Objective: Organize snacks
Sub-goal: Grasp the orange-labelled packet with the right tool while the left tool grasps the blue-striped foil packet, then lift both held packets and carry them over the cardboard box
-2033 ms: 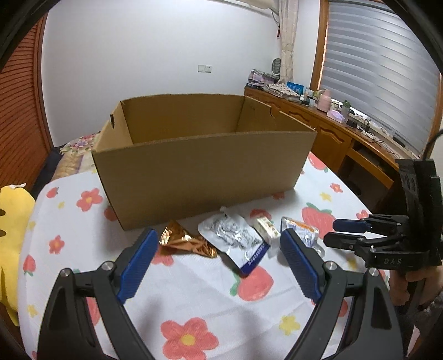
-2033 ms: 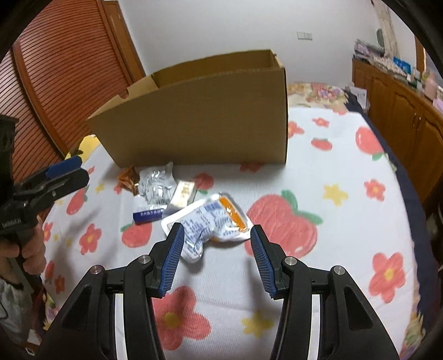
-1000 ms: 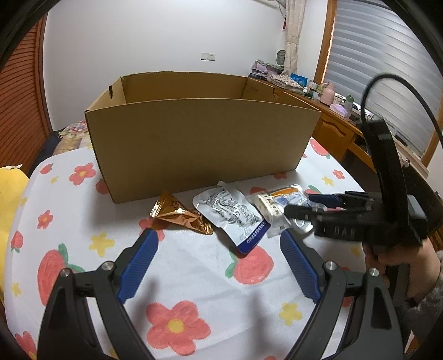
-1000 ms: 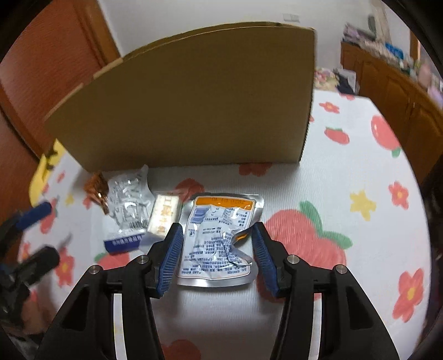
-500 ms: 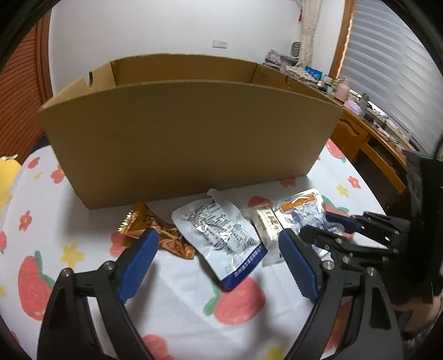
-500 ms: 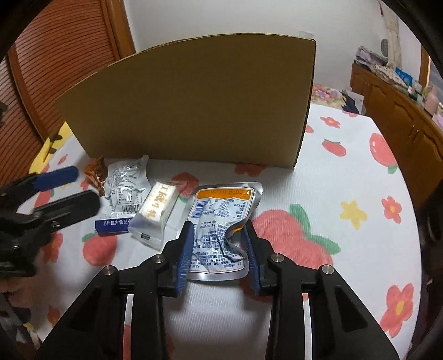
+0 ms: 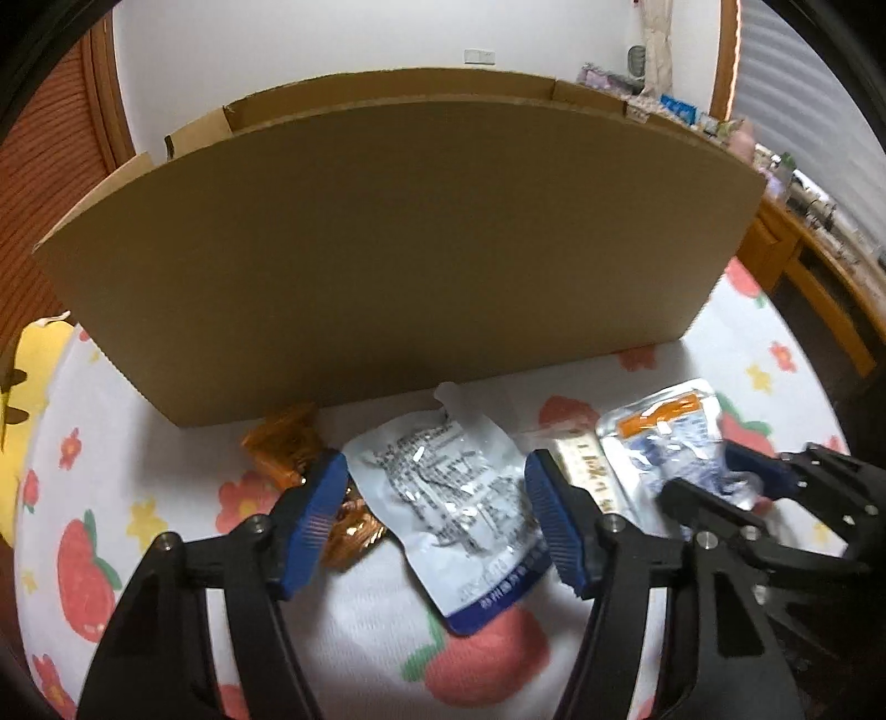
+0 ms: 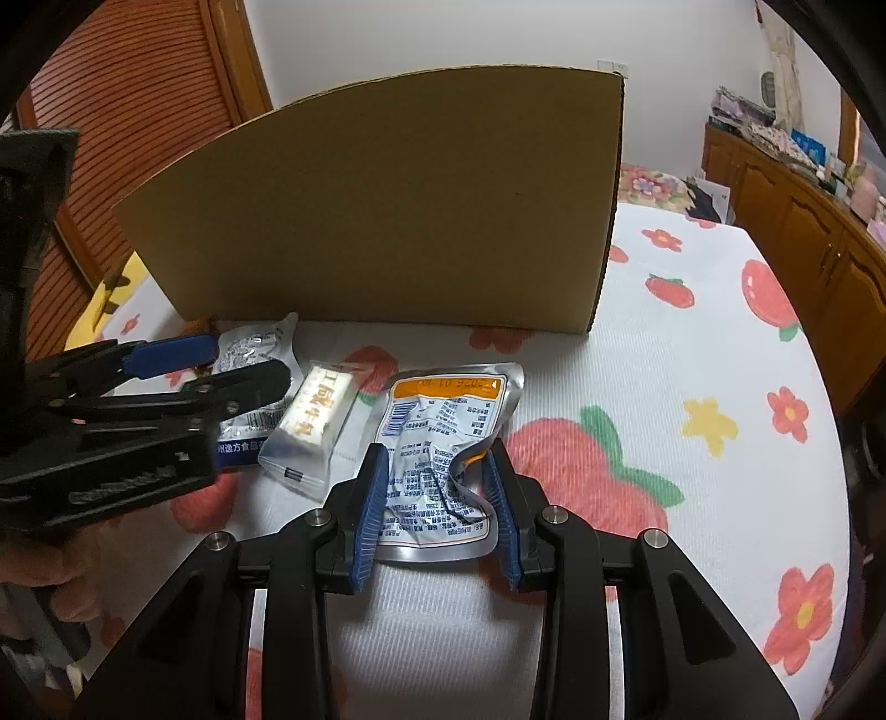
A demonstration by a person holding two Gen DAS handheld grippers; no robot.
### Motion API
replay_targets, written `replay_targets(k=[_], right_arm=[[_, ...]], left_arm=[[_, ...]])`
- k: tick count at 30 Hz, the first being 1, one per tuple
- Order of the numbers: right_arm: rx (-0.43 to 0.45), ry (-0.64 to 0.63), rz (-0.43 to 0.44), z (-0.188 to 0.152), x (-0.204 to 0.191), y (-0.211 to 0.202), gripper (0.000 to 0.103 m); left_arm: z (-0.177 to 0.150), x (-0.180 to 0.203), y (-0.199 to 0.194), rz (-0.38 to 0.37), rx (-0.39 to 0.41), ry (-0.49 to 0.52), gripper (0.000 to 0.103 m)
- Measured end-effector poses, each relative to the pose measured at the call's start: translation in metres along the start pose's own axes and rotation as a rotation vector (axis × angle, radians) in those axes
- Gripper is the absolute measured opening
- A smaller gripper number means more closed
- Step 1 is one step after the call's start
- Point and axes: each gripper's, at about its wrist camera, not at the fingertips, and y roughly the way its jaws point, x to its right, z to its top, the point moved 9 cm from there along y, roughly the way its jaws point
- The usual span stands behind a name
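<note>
Right wrist view: the right tongs (image 8: 434,498) are clamped on the crumpled orange-topped pouch (image 8: 443,432), which lies on the flowered bench (image 8: 692,387) in front of the cardboard box (image 8: 387,205). The left tongs (image 7: 432,512) are seen closing, half open, around the silver pouch with the blue edge (image 7: 459,498), pads not yet pressing; a gold wrapper (image 7: 288,437) lies beside it

White wall (image 8: 443,39); slatted wooden door (image 8: 127,111) at left; wooden cabinets (image 8: 803,221) and window blinds (image 7: 803,66) at right.
</note>
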Motion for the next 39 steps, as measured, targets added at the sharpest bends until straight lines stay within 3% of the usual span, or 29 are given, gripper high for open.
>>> replay_targets(k=[8,14,15,16,23,39], right_arm=[[0.003,0.01,0.015,0.0,0.002,-0.001,0.034],[0.003,0.005,0.009,0.0,0.002,-0.001,0.034],[0.003,0.004,0.008,0.0,0.002,-0.001,0.034],[0.003,0.003,0.007,0.0,0.0,-0.001,0.034],[0.003,-0.002,-0.001,0.0,-0.002,-0.001,0.034],[0.003,-0.007,-0.007,-0.001,-0.003,-0.001,0.034]], left_arm=[[0.006,0.004,0.018,0.0,-0.017,0.003,0.067],[0.004,0.003,0.014,-0.011,-0.008,0.003,0.059],[0.002,0.003,0.012,-0.011,-0.005,0.016,0.041],[-0.003,0.007,0.008,-0.028,-0.002,0.024,0.033],[-0.016,0.01,-0.005,-0.048,0.003,0.04,0.033],[-0.01,-0.003,-0.072,-0.205,0.101,-0.027,0.033]])
